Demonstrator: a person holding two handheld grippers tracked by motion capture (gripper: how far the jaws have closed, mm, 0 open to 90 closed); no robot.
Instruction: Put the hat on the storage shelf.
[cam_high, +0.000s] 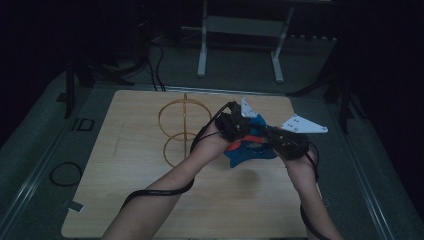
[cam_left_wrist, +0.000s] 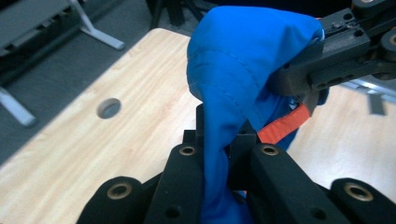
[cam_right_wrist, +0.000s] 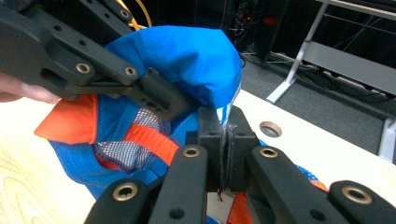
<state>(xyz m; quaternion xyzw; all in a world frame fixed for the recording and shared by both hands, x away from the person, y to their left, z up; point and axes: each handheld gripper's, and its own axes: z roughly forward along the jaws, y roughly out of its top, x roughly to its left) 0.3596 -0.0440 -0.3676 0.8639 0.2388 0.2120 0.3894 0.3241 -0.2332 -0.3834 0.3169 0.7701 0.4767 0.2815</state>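
Dim room, wooden table (cam_high: 130, 165), centre frame: left gripper (cam_left_wrist: 224, 154) and right gripper (cam_right_wrist: 224, 135) both pinching the blue garment (cam_high: 250, 150), which could slip or tear if they pull apart.

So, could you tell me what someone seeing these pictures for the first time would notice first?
Probably the blue garment with orange trim, bunched up near the middle of the wooden table and pinched from both sides: the left gripper and the right gripper are each shut on a fold of it. Next, the yellow wire frame standing just left of the hands, bright against the dark room.
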